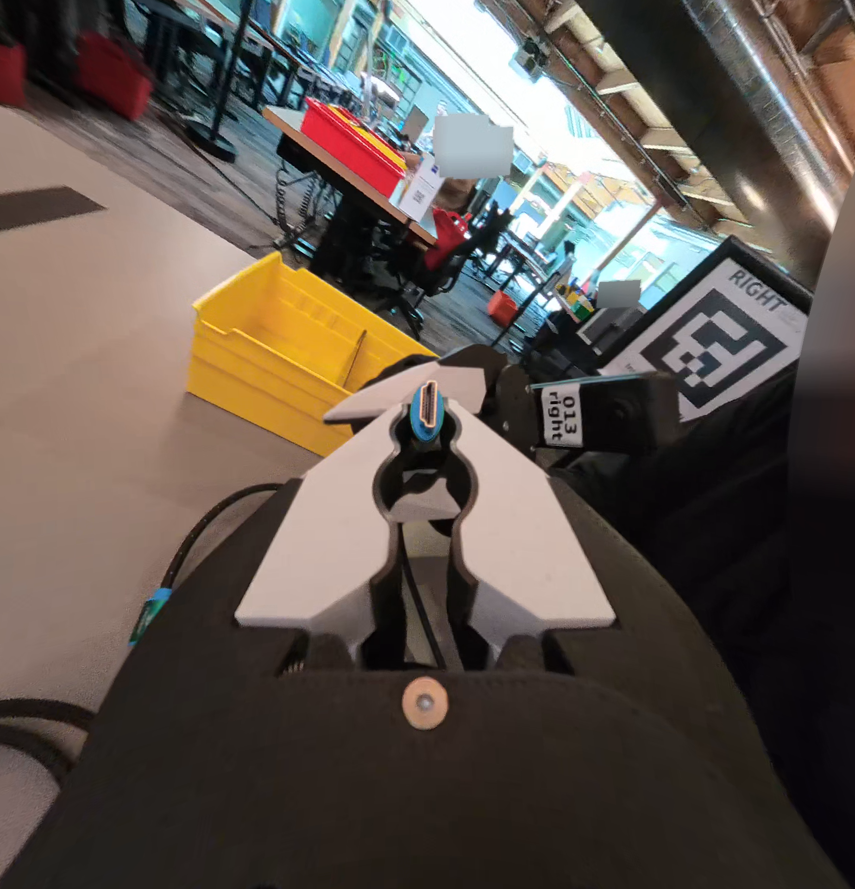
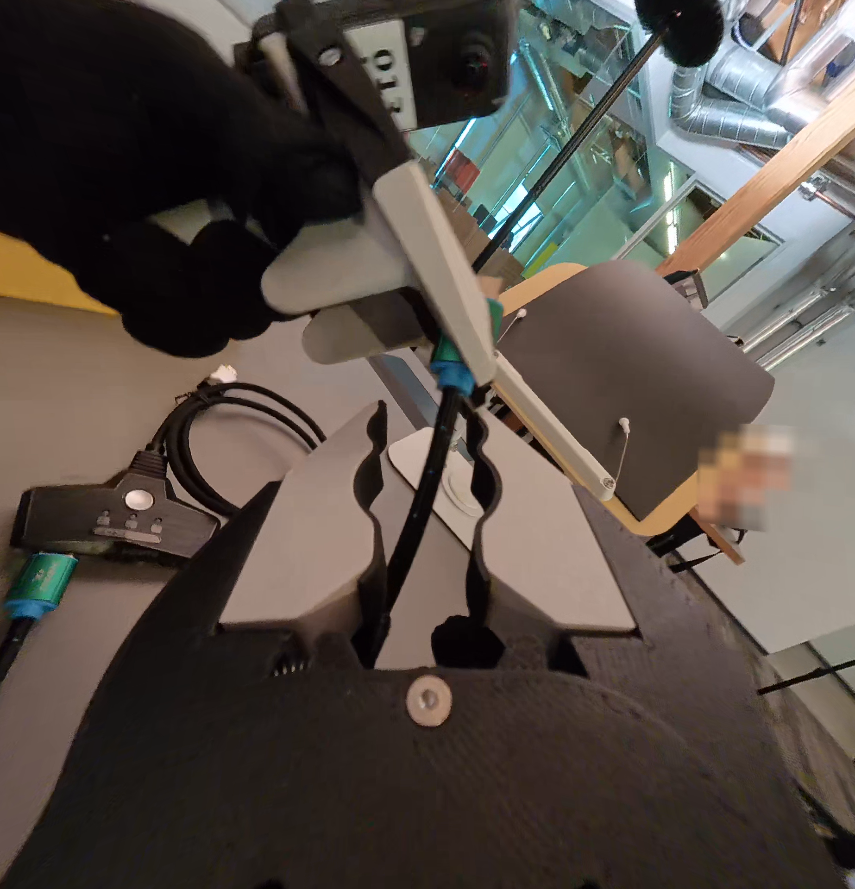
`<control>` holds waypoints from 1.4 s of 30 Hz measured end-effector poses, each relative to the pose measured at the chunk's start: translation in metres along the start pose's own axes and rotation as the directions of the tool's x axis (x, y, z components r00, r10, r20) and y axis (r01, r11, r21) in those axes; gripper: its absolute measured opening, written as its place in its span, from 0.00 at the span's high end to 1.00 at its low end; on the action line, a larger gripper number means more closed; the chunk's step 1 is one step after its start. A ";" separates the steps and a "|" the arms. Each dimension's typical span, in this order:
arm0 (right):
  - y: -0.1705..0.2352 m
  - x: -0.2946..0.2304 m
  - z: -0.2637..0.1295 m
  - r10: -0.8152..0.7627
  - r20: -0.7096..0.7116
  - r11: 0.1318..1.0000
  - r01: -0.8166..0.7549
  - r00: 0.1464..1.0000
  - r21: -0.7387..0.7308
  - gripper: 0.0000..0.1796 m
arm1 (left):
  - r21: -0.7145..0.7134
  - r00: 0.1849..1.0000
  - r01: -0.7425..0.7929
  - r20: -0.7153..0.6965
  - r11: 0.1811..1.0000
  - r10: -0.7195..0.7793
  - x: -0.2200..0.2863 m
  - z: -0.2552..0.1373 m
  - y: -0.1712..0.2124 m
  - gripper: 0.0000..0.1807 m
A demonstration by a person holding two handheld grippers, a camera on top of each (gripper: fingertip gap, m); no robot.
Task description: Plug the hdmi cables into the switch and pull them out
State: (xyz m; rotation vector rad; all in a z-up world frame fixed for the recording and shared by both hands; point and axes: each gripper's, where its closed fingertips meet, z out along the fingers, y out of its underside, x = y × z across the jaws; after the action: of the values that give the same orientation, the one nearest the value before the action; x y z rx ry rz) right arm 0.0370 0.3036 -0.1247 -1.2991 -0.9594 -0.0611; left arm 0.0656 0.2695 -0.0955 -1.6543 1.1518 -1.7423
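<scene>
My left gripper (image 1: 428, 414) is shut on a green HDMI plug (image 1: 424, 403) with a blue band, and the plug's metal end sticks out past the fingertips. Its black cable (image 2: 416, 505) hangs down between the fingers of my right gripper (image 2: 428, 418), which is open around the cable without pinching it. In the right wrist view the left gripper (image 2: 457, 353) holds that plug (image 2: 447, 358) above the table. The black HDMI switch (image 2: 113, 519) lies on the table at the left, with a second green plug (image 2: 40, 582) in its near side. The right gripper (image 1: 396, 389) also shows just beyond the left fingertips.
A yellow bin (image 1: 271, 346) stands on the grey table (image 1: 79, 385) beyond the grippers. The switch's own black lead (image 2: 238, 433) lies coiled beside it. A black-gloved hand (image 2: 151, 192) holds the left gripper. A second braided cable (image 1: 194, 534) runs along the table at left. The grippers' ends are close to 5 cm from one another. About 20 cm separates my right fingertips from the black HDMI switch (image 2: 113, 519).
</scene>
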 end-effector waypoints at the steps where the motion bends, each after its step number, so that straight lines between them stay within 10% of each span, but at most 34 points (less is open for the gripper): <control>1: 0.002 -0.004 0.002 -0.022 0.005 1.000 0.022 1.000 -0.001 0.83 | -0.020 1.000 0.006 -0.022 1.000 -0.006 0.000 0.001 0.003 0.95; 21: 0.010 -0.018 0.005 -0.057 -0.009 0.998 0.057 0.998 0.035 0.92 | -0.095 0.939 0.191 -0.273 0.977 -0.210 -0.010 -0.005 0.034 0.95; 33: 0.034 -0.039 0.012 0.340 0.274 0.940 -0.333 0.899 -0.074 0.96 | -0.187 0.997 -0.041 0.055 0.982 0.052 -0.034 -0.004 0.056 0.86; 42: 0.026 -0.028 0.010 0.064 0.119 0.998 -0.063 0.991 -0.009 0.85 | -0.118 0.957 0.255 -0.111 0.960 -0.268 -0.035 -0.017 0.053 0.94</control>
State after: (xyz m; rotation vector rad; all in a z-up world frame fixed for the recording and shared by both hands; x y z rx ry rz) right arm 0.0278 0.3071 -0.1632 -1.3487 -1.0188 0.0641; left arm 0.0439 0.2730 -0.1576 -1.8519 1.1360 -2.0057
